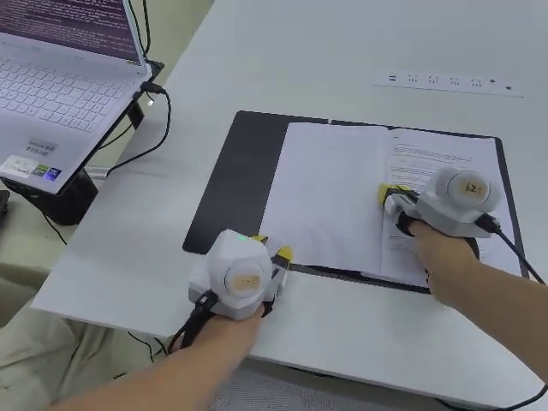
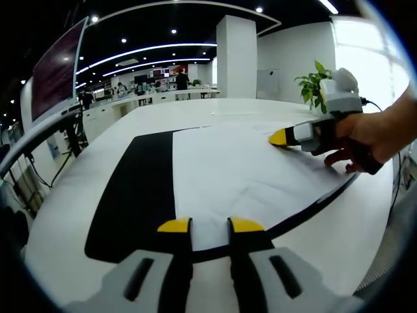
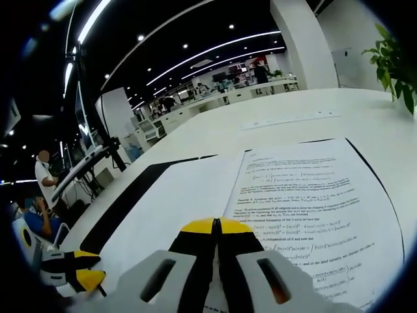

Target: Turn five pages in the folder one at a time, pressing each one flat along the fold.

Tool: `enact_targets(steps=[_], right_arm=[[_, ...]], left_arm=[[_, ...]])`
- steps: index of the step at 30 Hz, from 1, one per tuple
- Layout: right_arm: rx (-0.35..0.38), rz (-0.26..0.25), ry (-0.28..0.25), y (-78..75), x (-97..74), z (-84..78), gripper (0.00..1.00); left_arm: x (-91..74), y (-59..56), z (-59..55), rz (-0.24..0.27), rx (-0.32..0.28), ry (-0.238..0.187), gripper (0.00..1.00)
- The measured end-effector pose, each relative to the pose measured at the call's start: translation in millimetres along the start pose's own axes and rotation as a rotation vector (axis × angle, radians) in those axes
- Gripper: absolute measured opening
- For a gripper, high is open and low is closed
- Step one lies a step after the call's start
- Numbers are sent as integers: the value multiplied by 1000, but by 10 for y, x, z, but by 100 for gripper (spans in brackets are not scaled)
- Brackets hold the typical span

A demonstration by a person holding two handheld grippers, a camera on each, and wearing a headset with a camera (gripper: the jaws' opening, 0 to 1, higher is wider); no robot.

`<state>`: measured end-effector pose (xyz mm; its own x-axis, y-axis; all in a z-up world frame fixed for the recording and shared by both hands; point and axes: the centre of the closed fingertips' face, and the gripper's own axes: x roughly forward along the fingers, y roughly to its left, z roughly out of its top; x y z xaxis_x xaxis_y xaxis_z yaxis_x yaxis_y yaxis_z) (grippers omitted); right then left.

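Laptop (image 1: 60, 77) far left, well clear. L gripper (image 2: 210, 225) at the folder (image 1: 240, 171) near edge, jaws a slit apart, empty. Folder lies open mid-table w/ blank page (image 1: 330, 188) and printed page (image 1: 445, 158). R gripper (image 3: 215, 227) jaws closed tip to tip, holding nothing, tips on paper by the fold. Best: slide along fold w/ even pressure, L pinning cover. Table (image 1: 342, 351) edge close behind grippers; lots of free room beyond folder.

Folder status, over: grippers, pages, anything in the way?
Left gripper narrowly open at near edge of folder. Right gripper shut, tips down at the fold. Blank page left, printed page right, both flat. Nothing blocking them.
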<state>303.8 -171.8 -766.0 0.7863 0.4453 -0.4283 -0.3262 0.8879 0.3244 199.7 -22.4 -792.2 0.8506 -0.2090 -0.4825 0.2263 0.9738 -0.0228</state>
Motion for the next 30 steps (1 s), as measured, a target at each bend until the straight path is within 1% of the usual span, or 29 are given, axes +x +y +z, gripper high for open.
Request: enact_targets(steps=[5,11,17,25,27,30], right_arm=[[5,-3,10,34,-77,-62,0],[12,-6,18,92,-210,-161,0],[23,-14,28,89,-275,-241,0],[21,-15,44,141,-465,-426,0],[29,-16,46,166,-520,-466,0],[21,-14,52,203,-592,-534,0]], left_arm=[[1,1,-1,0,-1,-1,20],[5,0,-2,1,-5,2,20],[-8,-4,5,1,-6,3,20],[-30,-14,9,0,-7,2,20],[-36,-14,11,0,-7,3,20],[-43,-15,15,0,-7,4,20]])
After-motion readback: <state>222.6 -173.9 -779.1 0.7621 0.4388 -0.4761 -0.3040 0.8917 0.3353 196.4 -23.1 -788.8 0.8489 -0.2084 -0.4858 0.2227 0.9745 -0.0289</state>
